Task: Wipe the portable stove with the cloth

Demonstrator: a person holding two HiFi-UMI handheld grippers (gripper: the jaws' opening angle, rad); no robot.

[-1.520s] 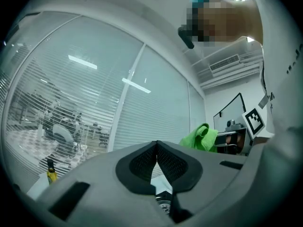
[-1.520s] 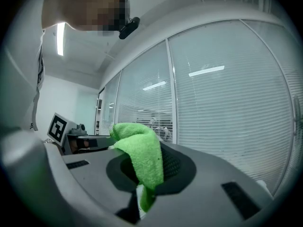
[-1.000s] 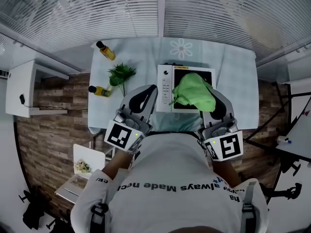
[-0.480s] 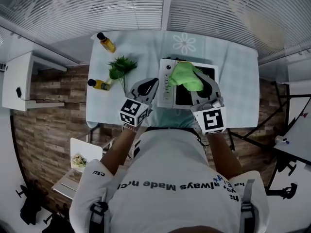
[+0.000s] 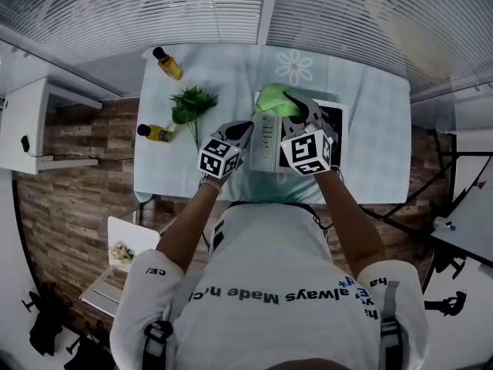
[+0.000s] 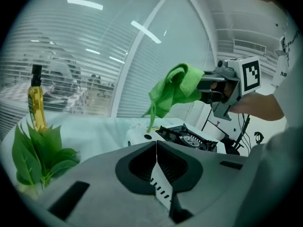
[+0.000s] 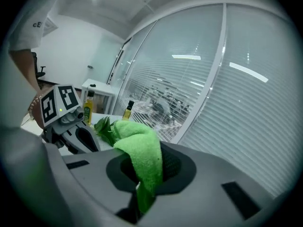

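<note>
We hold the right gripper over the far left part of the white portable gas stove with a black burner top. Its two jaws are clamped on the bright green microfibre cloth: in the right gripper view the fabric fills the gap between them and bulges out in front as a rounded fold. In the left gripper view, the cloth hangs bunched in the air from that gripper, above the stove. One thin corner trails down towards the white control panel (we cannot tell whether that tip touches it). The round burner and its black grate lie bare to the right of the hanging cloth in that view.

The left gripper sits just beside the stove's left edge, over the table covered in a pale blue cloth. Its jaws are pressed together with nothing between them, and it points towards the stove's near corner.

Away to the left on the table we see a leafy green plant sprig and two small yellow oil bottles with black caps. One stands at the far corner and the other lies near the left edge, all well apart from the stove. Behind the table runs a glass wall with white blinds
</note>
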